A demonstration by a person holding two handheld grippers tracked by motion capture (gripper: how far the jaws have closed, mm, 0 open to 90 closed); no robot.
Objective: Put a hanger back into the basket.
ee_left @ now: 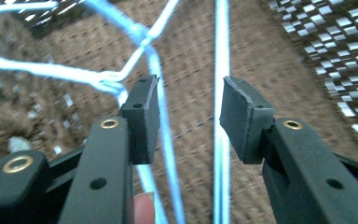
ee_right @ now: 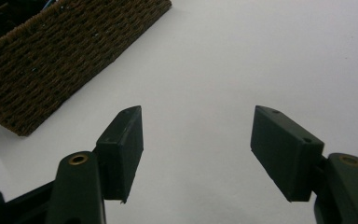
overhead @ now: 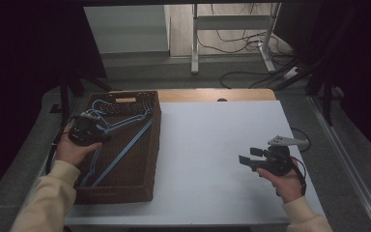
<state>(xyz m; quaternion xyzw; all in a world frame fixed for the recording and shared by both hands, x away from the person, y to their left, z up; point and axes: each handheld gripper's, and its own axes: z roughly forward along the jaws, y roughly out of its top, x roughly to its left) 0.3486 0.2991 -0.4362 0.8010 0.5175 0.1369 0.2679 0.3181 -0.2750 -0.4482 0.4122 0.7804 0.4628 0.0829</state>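
Blue hangers (overhead: pixel 125 140) lie in your wicker basket (overhead: pixel 147 159) at the white desk's (overhead: pixel 212 145) left edge; left tool (ee_left: pixel 189 116) gapes empty above them, right tool (ee_right: pixel 196 149) wide.

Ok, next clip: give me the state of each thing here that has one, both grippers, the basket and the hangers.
left gripper: open over the basket, nothing pressed between its pads.
right gripper: open, nothing between the jaws, above the bare white table.
wicker basket: upright on the table's left side, top open.
light blue wire hangers: lying inside the basket, overlapping; how many cannot be told.
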